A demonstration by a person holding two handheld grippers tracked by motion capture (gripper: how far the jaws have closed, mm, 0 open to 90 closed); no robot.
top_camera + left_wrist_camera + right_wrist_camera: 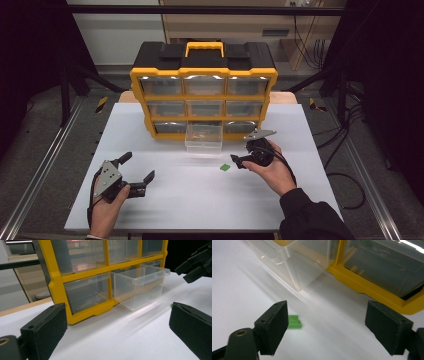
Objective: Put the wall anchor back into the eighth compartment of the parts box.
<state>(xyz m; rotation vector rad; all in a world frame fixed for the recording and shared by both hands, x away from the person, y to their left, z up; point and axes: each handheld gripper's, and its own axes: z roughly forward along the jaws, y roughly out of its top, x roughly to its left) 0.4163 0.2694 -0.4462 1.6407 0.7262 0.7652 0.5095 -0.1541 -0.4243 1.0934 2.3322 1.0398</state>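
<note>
Fingers [275, 327] of the right gripper [239, 161] are spread apart with nothing clamped, held just above the white bench [165, 190]. Beside one finger, a small green piece [294, 321] is seen lying flat on the bench, near the pulled-out clear drawer [203, 137] of the yellow organizer [202, 95]. Well apart, the left gripper [136, 170] is likewise held released.

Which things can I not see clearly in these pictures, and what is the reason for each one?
- Green piece: in the right gripper view the right claw's near pad covers part of it; in the high view it is too small to tell its shape.
- Pulled-out drawer: in the high view glare hides whether anything lies inside.
- Drawer cabinet: in the left gripper view the top edge cuts it off.
</note>
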